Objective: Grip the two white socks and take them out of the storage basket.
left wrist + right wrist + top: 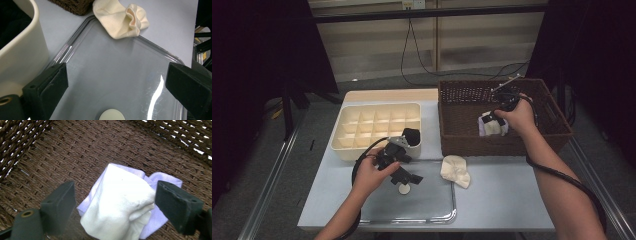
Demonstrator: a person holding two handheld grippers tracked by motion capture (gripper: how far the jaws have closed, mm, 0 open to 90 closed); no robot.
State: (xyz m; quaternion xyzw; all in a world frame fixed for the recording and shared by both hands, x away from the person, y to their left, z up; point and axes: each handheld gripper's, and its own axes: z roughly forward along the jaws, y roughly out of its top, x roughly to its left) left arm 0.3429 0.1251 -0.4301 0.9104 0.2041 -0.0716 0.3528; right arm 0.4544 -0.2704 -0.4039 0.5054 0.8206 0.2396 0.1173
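High view, from the left: the left tool [404, 172] hovers low over the clear tray [432, 216], jaws spread and holding nothing, beside the cream box [343, 145]. A cream sock [456, 171] lies crumpled at the tray's corner. In the basket [452, 135] on the right of the bench [507, 200], the right tool [493, 122] points down at a white sock [120, 205] resting on a lilac cloth [165, 180]. Its jaws stand wide on either side of the sock, pads not yet pressing. The sock looks light, soft and floppy, unlikely to slip or break; the thick bunched middle seems the best place to pinch, deep enough to catch it without the cloth. The right forearm reaches over the basket's front wall, wrist bent down.
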